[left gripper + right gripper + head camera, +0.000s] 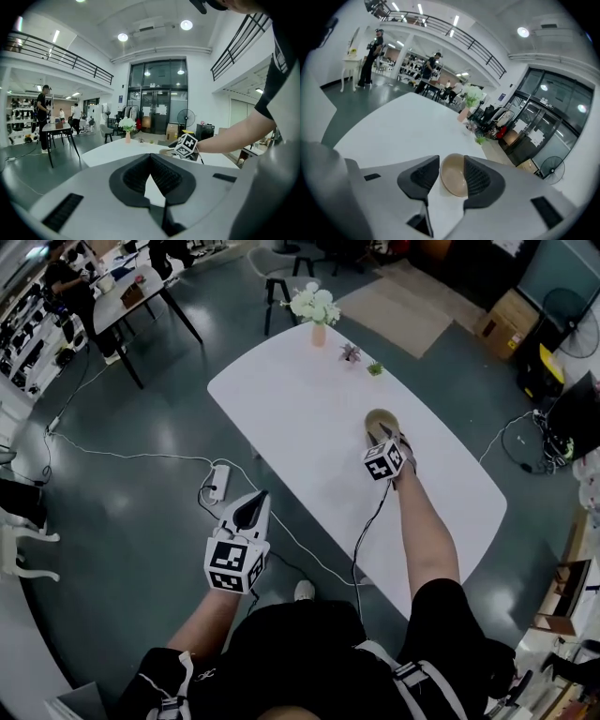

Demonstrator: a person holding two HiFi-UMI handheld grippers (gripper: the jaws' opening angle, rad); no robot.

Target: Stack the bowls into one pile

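A tan bowl (378, 420) (453, 177) stands upright on the white oval table (300, 409), on its right half. My right gripper (385, 434) (451, 160) reaches over it from the near side. Its jaws stand open, one on each side of the bowl's near rim, and the left pad is clear of the bowl. My left gripper (254, 505) (151, 156) hovers off the table's left edge over the floor, shut and with nothing in it. From the left gripper view the right gripper's marker cube (186, 144) shows beyond the table edge.
A pink vase of white flowers (315, 309) and two small potted plants (350, 352) (375, 368) stand at the table's far end. A power strip (218, 482) and cables lie on the dark floor to the left. Other tables, chairs and people are farther off.
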